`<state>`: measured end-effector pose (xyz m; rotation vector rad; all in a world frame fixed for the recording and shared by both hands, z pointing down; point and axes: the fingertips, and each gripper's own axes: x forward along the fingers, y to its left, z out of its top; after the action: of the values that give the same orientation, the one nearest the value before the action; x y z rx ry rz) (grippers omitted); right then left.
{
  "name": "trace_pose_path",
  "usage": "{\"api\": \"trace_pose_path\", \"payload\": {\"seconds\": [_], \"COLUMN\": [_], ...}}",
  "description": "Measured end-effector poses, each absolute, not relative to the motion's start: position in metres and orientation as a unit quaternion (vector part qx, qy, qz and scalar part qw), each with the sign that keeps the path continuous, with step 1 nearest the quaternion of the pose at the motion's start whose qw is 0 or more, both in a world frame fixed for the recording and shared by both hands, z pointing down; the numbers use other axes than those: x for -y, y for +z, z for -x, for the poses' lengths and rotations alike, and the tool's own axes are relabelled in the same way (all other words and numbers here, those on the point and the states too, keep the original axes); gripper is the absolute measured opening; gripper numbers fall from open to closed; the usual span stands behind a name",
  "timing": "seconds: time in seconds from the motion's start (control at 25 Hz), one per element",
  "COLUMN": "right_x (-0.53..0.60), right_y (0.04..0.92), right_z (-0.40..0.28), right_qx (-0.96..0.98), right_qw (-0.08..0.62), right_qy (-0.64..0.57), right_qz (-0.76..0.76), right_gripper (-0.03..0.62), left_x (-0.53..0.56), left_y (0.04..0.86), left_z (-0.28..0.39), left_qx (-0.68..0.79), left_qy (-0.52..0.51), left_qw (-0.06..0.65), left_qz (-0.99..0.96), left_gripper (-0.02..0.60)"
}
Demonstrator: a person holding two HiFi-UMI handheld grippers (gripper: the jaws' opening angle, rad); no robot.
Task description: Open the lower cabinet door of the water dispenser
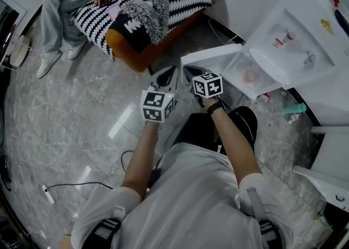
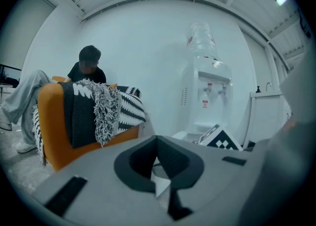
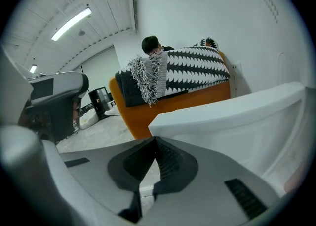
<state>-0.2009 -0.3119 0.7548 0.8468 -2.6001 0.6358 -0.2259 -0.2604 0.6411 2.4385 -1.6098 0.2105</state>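
Head view: lower cabinet door (image 1: 211, 56) stands wide; right tongs (image 1: 192, 72) closed beside its edge, likely nudging; left tongs (image 1: 166, 76) closed, idle.

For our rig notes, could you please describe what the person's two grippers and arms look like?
The left gripper and right gripper are smooth grey shells with black ribbed pads in a dark, shield-shaped recess. Each carries a white cube with black square markers. The person wears a white short-sleeved shirt and a black band on the right wrist.

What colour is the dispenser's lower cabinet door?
White; the cabinet door shows best in the right gripper view.
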Motion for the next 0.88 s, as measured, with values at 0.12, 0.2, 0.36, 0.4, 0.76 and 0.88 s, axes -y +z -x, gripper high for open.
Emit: {"api": "trace_pose_path", "payload": {"seconds": [0.12,0.2,0.36,0.4,0.76,0.88], "right_x": [0.319,0.323,0.331,0.334,0.355,0.361], "right_y": [0.755,0.757,0.762,0.762,0.762,0.763], "right_z": [0.205,0.207,0.211,0.212,0.22,0.22], "right_qx": [0.913,0.912,0.91,0.909,0.906,0.904], "right_qw": [0.166,0.168,0.173,0.174,0.175,0.173], "right_qy": [0.222,0.222,0.225,0.226,0.228,0.231], "right_qz": [-0.3,-0.3,-0.303,-0.303,-0.31,-0.314], "right_gripper": [0.011,0.011,0.011,0.011,0.011,0.011], "left_x": [0.264,0.266,0.269,0.27,0.272,0.271], "left_y": [0.642,0.643,0.644,0.643,0.641,0.642], "left_z": [0.228,0.231,0.235,0.237,0.246,0.247], "left_qx": [0.549,0.552,0.556,0.557,0.564,0.566], "left_qy": [0.071,0.07,0.066,0.065,0.065,0.066], "left_qw": [0.106,0.107,0.109,0.11,0.111,0.112], "left_qz": [-0.826,-0.824,-0.821,-0.82,-0.816,-0.814], "left_gripper": [0.002,0.002,0.002,0.002,0.002,0.002]}}
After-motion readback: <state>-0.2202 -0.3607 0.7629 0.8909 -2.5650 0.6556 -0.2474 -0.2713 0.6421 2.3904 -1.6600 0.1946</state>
